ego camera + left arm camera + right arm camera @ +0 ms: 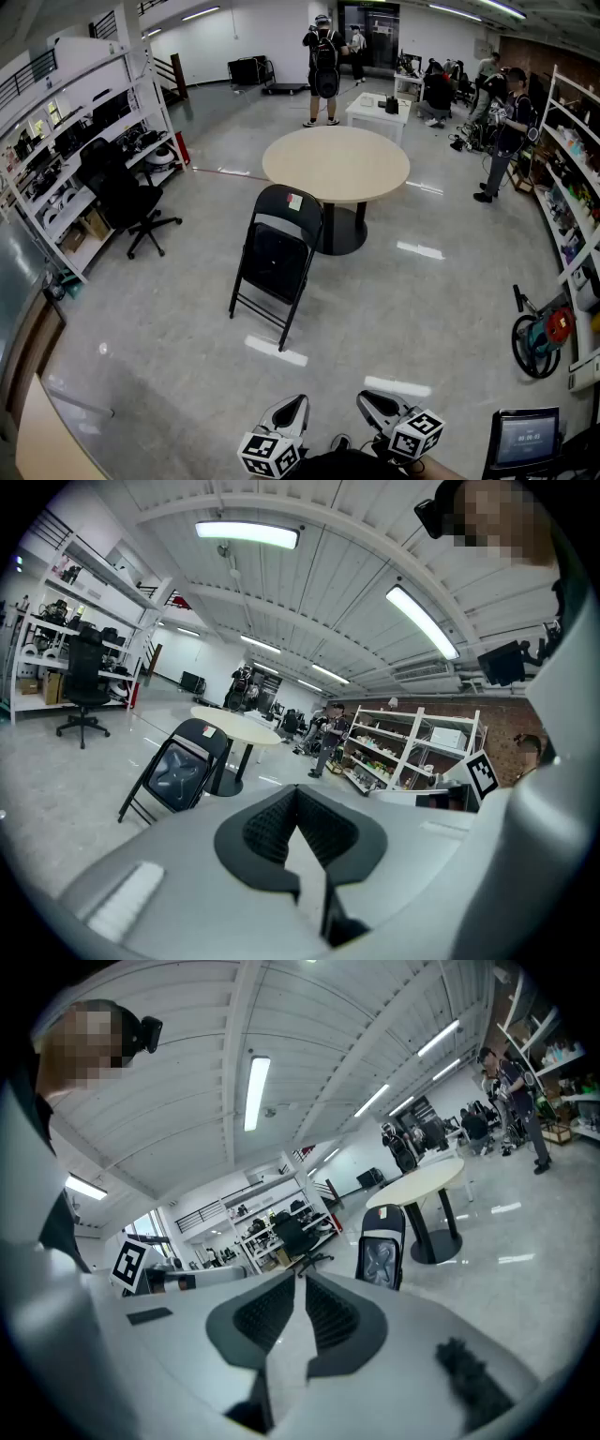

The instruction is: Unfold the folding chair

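Folding chair (275, 258) stands folded flat, tilted with its top at the near edge of the round table (336, 164). Only the head view shows both tools together: the left gripper (296, 403) and right gripper (373, 401) are side by side, well apart from the table and the chair. Each gripper view shows what that view cannot: the jaws pressed together with nothing between them. The head view also shows an office chair (127, 195) left of the table, while the left gripper view shows shelves (412, 747) to the table's right.
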`<state>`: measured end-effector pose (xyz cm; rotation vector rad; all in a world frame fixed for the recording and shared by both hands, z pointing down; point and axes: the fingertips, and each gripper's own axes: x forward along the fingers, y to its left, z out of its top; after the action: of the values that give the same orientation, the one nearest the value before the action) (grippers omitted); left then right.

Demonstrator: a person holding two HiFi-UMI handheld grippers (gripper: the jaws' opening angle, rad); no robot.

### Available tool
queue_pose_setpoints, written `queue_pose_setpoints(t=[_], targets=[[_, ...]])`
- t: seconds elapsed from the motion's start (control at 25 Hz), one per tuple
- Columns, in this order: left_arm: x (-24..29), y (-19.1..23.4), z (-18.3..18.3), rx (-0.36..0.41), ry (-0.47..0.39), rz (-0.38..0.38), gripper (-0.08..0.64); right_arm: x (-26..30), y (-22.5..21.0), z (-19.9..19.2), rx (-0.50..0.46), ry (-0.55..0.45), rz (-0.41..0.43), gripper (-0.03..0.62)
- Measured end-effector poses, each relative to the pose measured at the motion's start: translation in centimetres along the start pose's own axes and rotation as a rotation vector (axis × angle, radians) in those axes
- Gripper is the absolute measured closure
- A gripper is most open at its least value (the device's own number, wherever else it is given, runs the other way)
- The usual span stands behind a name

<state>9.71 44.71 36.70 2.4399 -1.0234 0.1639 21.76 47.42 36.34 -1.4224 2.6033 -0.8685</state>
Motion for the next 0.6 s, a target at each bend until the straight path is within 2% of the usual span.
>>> queue_pose_setpoints(t=[0.16, 0.36, 0.6], targets=[[0.3, -1.3, -0.6, 0.001, 0.0, 0.01, 0.554, -1.0, -1.4, -0.2, 0.002, 0.008, 0.001, 0.552], [0.4, -0.7, -1.2, -0.024, 0.014, 0.058, 0.554, -0.9, -2.2, -0.2, 0.023, 0.013, 0.021, 0.552], [1.3, -1.0, -0.6, 0.008, 0.033, 0.056, 0.554, -0.1, -3.7, 0.5, 0.095, 0.008, 0.027, 0.552]])
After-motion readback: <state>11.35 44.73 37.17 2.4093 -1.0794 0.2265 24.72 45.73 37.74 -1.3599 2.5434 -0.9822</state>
